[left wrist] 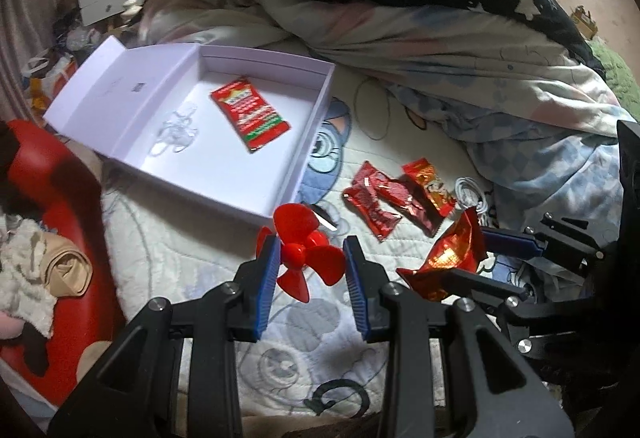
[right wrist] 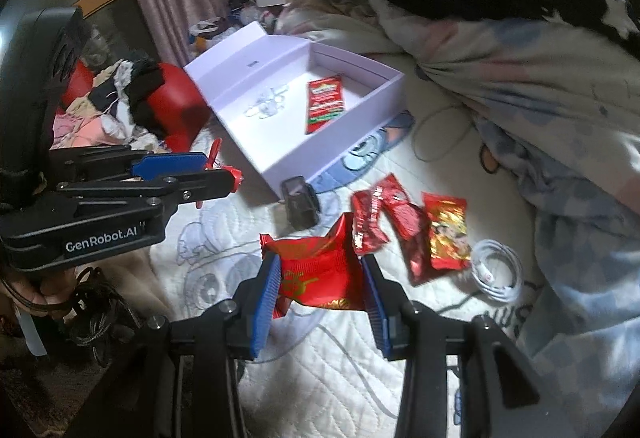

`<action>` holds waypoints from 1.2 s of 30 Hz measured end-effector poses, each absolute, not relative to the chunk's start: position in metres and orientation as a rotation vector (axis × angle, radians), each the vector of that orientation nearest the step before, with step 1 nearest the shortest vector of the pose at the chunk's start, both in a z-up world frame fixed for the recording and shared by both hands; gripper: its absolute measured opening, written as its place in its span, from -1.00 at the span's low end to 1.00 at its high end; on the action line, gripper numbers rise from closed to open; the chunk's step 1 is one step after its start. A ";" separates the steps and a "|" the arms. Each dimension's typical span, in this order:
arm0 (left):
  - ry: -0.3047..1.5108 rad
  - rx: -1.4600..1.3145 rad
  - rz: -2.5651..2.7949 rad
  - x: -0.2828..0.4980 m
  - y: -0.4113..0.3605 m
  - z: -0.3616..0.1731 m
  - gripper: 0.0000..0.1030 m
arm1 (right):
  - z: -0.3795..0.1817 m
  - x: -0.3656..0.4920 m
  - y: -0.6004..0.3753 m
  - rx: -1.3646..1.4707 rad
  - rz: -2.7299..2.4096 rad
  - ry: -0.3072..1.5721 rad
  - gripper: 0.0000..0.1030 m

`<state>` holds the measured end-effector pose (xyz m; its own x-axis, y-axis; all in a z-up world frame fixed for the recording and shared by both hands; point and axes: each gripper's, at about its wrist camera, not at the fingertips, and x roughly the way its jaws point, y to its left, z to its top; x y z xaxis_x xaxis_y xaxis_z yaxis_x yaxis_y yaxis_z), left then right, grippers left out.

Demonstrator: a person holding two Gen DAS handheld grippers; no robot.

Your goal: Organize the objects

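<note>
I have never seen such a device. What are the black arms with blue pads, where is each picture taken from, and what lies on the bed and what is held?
These are two hand-held grippers, each with a camera looking along its fingers. One picture comes from the left gripper, the other from the right gripper. The left gripper has a red propeller between its blue pads; whether it is gripped is unclear. The right gripper holds a red snack bag. On the quilted bed stands an open white box with one red packet inside. Beside the box lie three more red packets, a coiled white cable and a small dark object that I cannot identify.
</note>
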<state>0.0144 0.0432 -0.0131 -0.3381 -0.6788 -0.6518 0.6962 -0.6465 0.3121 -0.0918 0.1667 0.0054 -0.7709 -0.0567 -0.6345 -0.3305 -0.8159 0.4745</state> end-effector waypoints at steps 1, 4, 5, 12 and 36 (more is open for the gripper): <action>0.031 0.979 -2.046 0.017 0.043 -0.011 -0.40 | 0.007 -0.094 0.165 -0.990 2.691 0.873 -0.20; 0.043 0.957 -2.030 0.027 0.042 -0.005 -0.40 | 0.014 -0.103 0.160 -0.996 2.728 0.852 -0.21; 0.044 0.954 -2.023 0.030 0.041 -0.004 -0.40 | 0.016 -0.107 0.158 -0.998 2.741 0.844 -0.21; 0.071 0.925 -1.987 0.044 0.029 0.010 -0.40 | 0.027 -0.130 0.153 -1.017 2.806 0.813 -0.21; 0.133 0.997 -1.969 0.015 -0.081 0.034 -0.40 | 0.024 -0.221 0.209 -1.111 2.780 0.844 -0.21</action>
